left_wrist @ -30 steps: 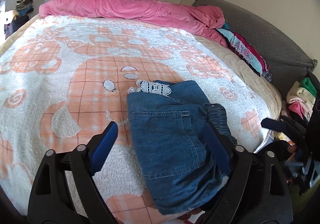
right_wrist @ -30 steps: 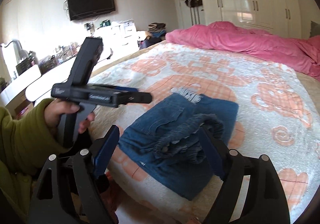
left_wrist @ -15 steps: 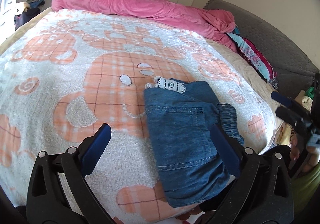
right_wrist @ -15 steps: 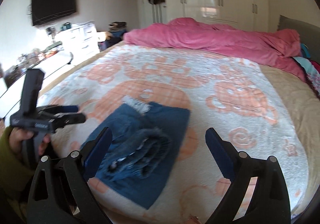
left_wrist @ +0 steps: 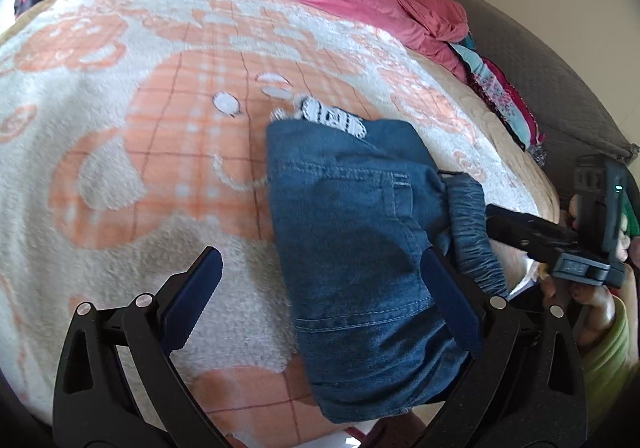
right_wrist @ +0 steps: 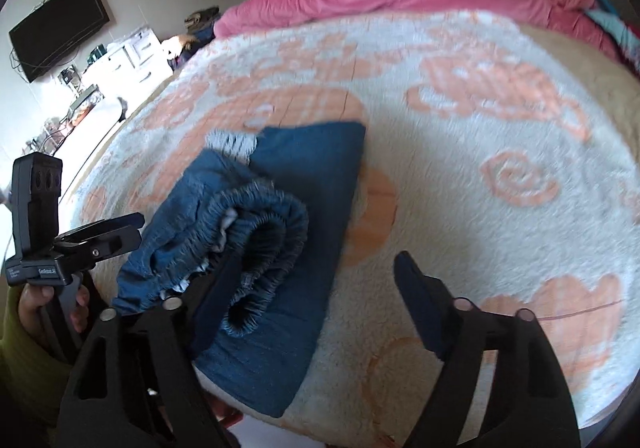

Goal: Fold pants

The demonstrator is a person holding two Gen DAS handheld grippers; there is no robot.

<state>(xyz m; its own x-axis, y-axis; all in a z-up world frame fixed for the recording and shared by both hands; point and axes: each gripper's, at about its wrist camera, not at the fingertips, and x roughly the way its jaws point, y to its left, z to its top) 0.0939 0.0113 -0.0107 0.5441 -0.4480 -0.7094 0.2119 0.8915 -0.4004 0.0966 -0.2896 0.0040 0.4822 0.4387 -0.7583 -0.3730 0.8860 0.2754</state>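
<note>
Looking down both cameras, I see the folded blue denim pants (left_wrist: 360,248) lying near the front edge of the bed on the fluffy white-and-peach patterned blanket (left_wrist: 160,152), elastic waistband bunched on top. My left hand-held gripper (left_wrist: 320,288) is spread wide, one finger over the denim, gripping nothing. My right hand-held gripper (right_wrist: 320,288) is closing, its left finger against the waistband, nothing clamped between its fingers.
</note>
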